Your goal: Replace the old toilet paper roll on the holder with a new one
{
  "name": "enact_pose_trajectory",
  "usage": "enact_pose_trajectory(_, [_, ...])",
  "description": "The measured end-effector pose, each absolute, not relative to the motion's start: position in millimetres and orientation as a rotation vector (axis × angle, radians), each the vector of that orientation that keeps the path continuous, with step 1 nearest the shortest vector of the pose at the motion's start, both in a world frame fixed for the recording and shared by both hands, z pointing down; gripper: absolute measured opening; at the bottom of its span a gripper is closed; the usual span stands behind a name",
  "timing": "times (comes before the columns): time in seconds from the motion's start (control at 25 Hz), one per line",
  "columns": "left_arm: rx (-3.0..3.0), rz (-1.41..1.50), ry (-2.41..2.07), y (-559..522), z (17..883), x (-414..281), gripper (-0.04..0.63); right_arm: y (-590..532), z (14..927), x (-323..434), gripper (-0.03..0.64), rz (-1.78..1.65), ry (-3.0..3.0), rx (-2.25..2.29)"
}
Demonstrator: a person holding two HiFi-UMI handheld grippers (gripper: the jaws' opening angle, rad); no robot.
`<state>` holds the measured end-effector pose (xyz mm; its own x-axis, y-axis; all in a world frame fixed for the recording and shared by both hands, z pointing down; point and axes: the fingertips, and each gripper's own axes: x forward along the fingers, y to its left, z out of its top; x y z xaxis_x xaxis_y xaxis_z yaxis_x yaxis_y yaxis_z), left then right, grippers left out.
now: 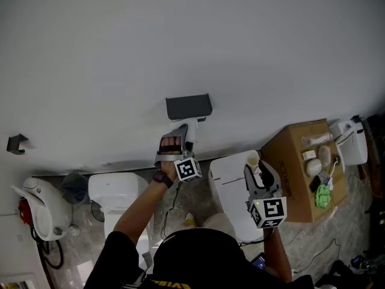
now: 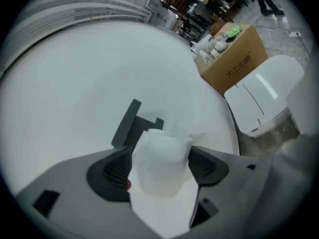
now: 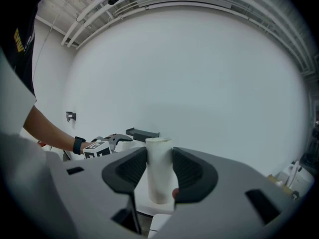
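White wall fills most of the head view, with stone-look floor along the bottom edge. On the wall there's one dark holder (image 1: 188, 106) at top centre and one small dark bracket (image 1: 16, 143) at far left.

On the floor:
- one toilet (image 1: 114, 191) at lower left
- a second toilet (image 1: 231, 185) at centre, lid shut
- one cardboard box (image 1: 292, 188) at right, with a few small items on top

Two rolls and two grippers are in view.

Left gripper (image 2: 160, 154) is up at the wall just under the holder. Its fingers are spread wide with the full roll (image 2: 162, 166) standing between them. The pads sit right at its sides but aren't visibly pressing in. A loose sheet hangs from the roll toward the bottom of the frame. The roll sits directly in front of the holder's arm. Can't tell whether it's threaded onto the arm.

Right gripper (image 3: 159, 156) is lower, at centre-right of the head view above the second toilet. Its fingers are partly closed and clamped on one thin roll (image 3: 159, 173). That roll is upright, with both pads against its sides. It's well apart from the holder.
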<state>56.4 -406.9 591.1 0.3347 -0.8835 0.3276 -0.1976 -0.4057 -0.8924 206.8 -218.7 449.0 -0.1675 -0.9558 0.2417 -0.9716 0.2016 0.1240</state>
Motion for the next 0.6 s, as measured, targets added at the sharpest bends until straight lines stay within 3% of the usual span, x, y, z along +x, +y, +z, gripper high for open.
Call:
enact_pose_trajectory(0.24, [-1.936, -0.968, 1.062, -377, 554, 50, 0.354, -219, 446, 198, 0.164, 0.071, -2.242, 1.819])
enact_pose_trajectory(0.6, [-2.202, -0.679, 1.409, -311, 496, -35, 0.225, -216, 438, 200, 0.164, 0.054, -2.258, 1.839])
